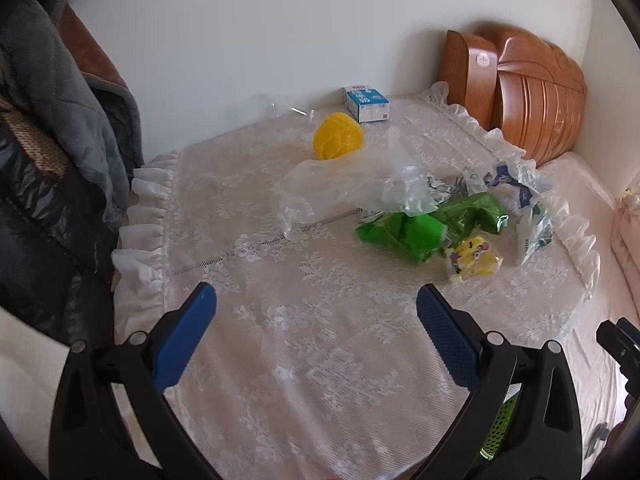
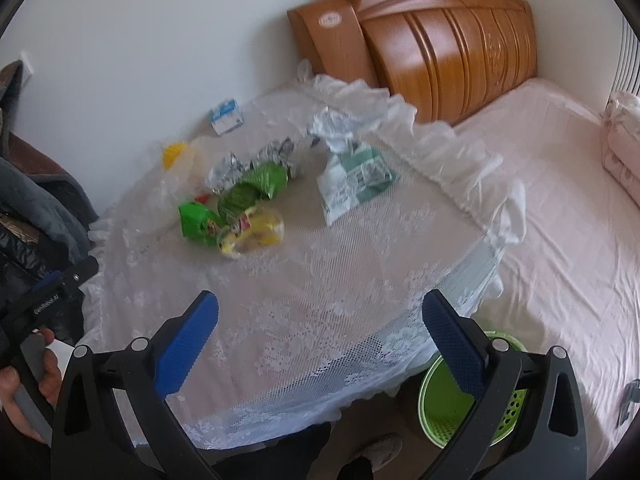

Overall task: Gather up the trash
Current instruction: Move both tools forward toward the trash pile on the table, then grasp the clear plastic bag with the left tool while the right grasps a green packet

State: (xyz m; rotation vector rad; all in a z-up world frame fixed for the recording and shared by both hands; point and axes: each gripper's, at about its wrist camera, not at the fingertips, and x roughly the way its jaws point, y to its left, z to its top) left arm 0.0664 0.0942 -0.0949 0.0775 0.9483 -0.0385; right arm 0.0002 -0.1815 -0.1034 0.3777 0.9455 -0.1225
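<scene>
Trash lies on a round table under a white lace cloth. I see a clear plastic bag, green wrappers, a yellow snack packet, a white-and-green pouch, a yellow ball-like thing and a blue-white carton. My left gripper is open above the near part of the cloth, holding nothing. The right wrist view shows the green wrappers, yellow packet and pouch. My right gripper is open and empty over the table's near edge.
A green perforated bin stands on the floor below the table edge at lower right. A bed with pink sheet and wooden headboard lies to the right. Dark clothing hangs at the left. A hand holds the other gripper's handle.
</scene>
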